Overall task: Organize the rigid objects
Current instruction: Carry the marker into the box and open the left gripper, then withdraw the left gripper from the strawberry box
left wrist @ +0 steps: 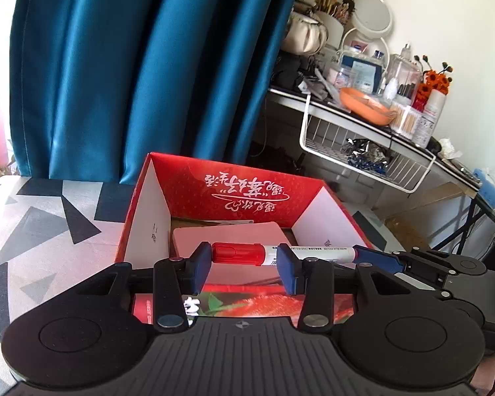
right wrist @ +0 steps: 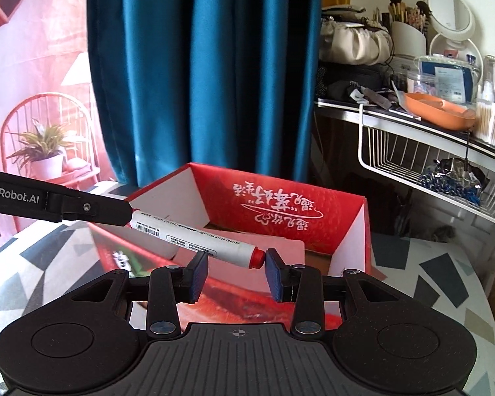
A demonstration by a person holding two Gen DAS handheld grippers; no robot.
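Marker [right wrist: 194, 237] hangs over red box [left wrist: 234, 178], spanning both grippers; long axis runs L-R across the view.

Qty: 1 marker, 1 box, 1 flat white item [left wrist: 227, 234] already in box, 2 grippers. Marker is approx. level, above the box opening, clear of the patterned counter [left wrist: 49, 224]. Red cap end lies at the left gripper [left wrist: 244, 260], whose jaws stand apart by approx. the cap length. The body passes behind one pad, so cannot tell whether it is clamped. Tail end w/ red plug lies at the right gripper [right wrist: 236, 264]: jaws apart, plug touching one pad only, body crossing over the other pad. Box lies directly fwd and below both grippers. Judgement: next move is a lowering into the box, keeping the axis parallel to the box back wall.
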